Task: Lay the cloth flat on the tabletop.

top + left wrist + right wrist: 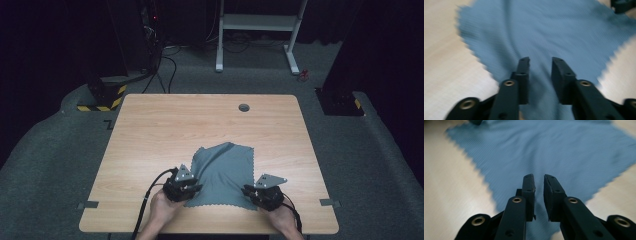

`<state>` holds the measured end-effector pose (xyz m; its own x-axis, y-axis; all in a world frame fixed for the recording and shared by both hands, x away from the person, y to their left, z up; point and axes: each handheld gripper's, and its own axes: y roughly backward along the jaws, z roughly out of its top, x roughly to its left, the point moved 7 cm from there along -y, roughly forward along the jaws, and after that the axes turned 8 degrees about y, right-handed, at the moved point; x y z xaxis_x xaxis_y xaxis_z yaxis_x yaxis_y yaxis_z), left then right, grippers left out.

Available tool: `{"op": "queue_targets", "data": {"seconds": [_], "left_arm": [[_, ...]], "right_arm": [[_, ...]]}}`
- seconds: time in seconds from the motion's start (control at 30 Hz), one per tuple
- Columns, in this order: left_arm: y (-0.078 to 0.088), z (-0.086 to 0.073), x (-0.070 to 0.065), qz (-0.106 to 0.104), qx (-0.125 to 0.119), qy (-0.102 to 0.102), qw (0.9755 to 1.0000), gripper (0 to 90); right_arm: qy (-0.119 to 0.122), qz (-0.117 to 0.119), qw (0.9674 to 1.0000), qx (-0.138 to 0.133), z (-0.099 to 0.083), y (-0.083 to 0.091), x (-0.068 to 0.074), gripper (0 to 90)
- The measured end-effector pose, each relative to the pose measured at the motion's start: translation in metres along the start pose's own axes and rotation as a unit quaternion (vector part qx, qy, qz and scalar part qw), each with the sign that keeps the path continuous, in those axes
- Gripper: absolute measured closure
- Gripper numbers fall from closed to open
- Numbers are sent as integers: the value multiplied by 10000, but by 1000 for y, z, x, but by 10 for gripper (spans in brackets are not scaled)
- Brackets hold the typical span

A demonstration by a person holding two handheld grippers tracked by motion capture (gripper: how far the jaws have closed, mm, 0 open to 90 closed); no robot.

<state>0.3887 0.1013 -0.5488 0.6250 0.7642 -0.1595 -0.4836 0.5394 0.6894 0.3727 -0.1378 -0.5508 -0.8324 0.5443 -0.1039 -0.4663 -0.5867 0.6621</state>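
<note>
Your left claw (192, 188) sits at the near left corner of the grey-blue cloth (223, 172), and your right claw (248, 190) at the near right corner. The cloth lies on the wooden worktop (165, 130), spread ahead of both claws toward the far side, its far left part bunched into a ridge. In the left gripper view the jaws stand apart over the fabric, nothing pinched between them. In the right gripper view the gap is narrower, also with no cloth caught. Each hand is nearest its own corner, so any grab likely starts just below the tips.
</note>
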Motion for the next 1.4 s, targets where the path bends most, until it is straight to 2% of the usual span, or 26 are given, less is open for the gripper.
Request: {"op": "queue_targets", "data": {"seconds": [0.1,0.2,0.27,0.37,0.47,0.6,0.77,0.9,0.97,1.07,1.13,1.2,1.3,1.4], "left_arm": [[-10,15,21,267,-31,151,9995,606],[-22,29,44,527,-65,405,9978,594],[-30,37,57,594,-69,605,9964,618],[-41,49,72,708,-64,734,9948,628],[-50,60,80,749,-33,732,9945,638],[-63,72,82,730,10,696,9949,642],[-77,74,83,838,148,562,9948,656],[-80,75,82,851,183,497,9950,679],[-80,75,80,836,228,375,9955,724],[-81,76,74,769,287,210,9964,841],[-82,76,74,700,343,180,9968,885],[-81,76,75,641,349,278,9969,890],[-76,77,78,747,232,258,9966,895],[-64,84,85,879,-15,268,9958,896]], "right_arm": [[-228,-245,9994,-56,4,-11,-18,744],[-435,-373,9984,24,1,-24,-29,729],[-455,-430,9980,120,-2,-30,-30,715],[-350,-467,9982,130,-2,-30,-28,705],[-340,-485,9981,139,-2,-30,-28,704],[-303,-506,9982,136,-2,-31,-28,704],[-280,-517,9982,147,-2,-30,-27,703],[-284,-522,9981,154,-2,-30,-27,704],[-283,-524,9981,156,-2,-30,-27,704],[-269,-532,9981,148,-2,-30,-27,703],[-264,-537,9981,148,-2,-30,-27,703],[-269,-536,9981,148,-2,-30,-27,703],[-269,-535,9981,148,-2,-30,-27,703],[-273,-535,9981,150,-2,-30,-27,703]]}}
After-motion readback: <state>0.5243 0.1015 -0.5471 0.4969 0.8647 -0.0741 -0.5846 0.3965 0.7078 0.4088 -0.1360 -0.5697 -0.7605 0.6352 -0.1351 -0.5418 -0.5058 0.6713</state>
